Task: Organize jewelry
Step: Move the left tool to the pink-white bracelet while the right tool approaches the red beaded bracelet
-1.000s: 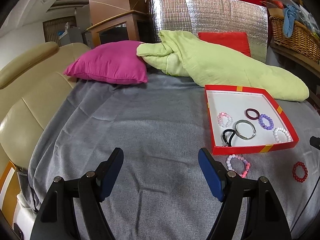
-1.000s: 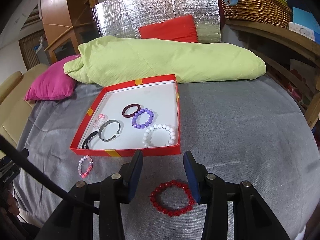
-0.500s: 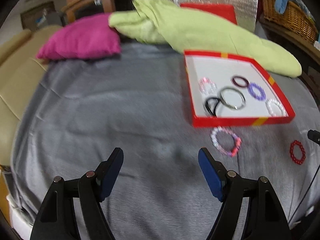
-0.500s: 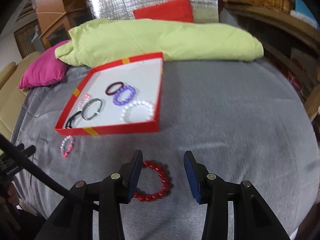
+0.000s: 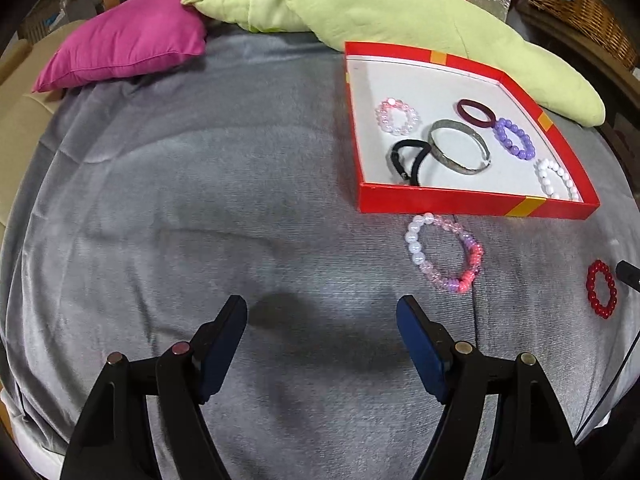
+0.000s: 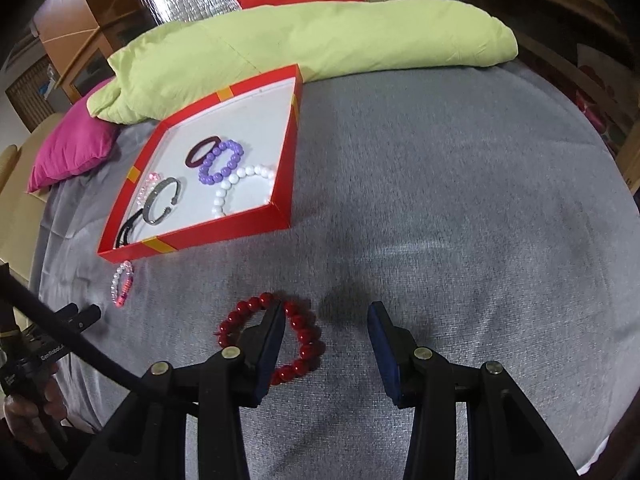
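A red tray [image 5: 472,202] [image 6: 192,240] with a white floor holds several bracelets and a black hair tie [image 5: 408,158]. A pink, white and purple bead bracelet [image 5: 442,254] [image 6: 122,284] lies on the grey cloth just in front of the tray. A red bead bracelet [image 6: 272,340] [image 5: 602,290] lies further right. My left gripper [image 5: 320,332] is open and empty, low over the cloth, left of and nearer than the mixed bracelet. My right gripper [image 6: 326,332] is open and empty; its left finger [image 6: 268,340] covers part of the red bracelet.
A light green quilt [image 5: 380,4] [image 6: 304,40] lies behind the tray, with a magenta pillow [image 5: 124,40] [image 6: 68,148] to its left. A beige sofa arm [image 5: 16,92] borders the cloth on the left. A wicker basket [image 5: 580,4] stands at the back right.
Both grippers have dropped lower and moved forward toward the cloth. The right gripper has shifted right, so the red bracelet now sits under its left finger. Both jaws stayed open.
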The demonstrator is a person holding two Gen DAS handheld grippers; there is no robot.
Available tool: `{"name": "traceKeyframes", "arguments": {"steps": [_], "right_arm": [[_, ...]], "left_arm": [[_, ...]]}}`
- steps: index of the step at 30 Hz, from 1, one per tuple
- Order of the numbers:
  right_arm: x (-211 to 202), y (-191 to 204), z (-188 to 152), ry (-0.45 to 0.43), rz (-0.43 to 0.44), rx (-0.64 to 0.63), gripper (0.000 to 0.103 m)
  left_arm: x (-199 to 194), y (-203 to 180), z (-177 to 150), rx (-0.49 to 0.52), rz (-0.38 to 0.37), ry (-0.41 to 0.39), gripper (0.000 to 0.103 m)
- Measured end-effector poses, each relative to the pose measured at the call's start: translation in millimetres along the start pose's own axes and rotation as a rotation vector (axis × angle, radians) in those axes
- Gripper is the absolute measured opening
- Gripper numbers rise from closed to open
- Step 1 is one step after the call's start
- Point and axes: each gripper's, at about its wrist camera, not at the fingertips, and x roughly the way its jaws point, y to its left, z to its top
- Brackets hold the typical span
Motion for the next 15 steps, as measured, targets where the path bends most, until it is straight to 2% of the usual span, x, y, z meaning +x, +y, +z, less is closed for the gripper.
{"name": "traceKeyframes", "arguments": {"steps": [7, 11, 15], "right_arm": [[3.5, -8.6, -0.3, 0.024, 0.015, 0.035, 0.046], [3.2, -8.6, -1.4, 0.026, 0.013, 0.024, 0.031], [4.6, -7.4, -1.4, 0.028, 0.008, 0.011, 0.031]], "left_arm": [[0.5, -17.9, 9.5, 0.038, -0.043, -0.030, 0.078], [1.1, -28.7, 12.7, 0.072, -0.059, -0.046, 0.078], [4.8, -33.0, 16.5, 0.081, -0.094, -0.044, 0.078]]}}
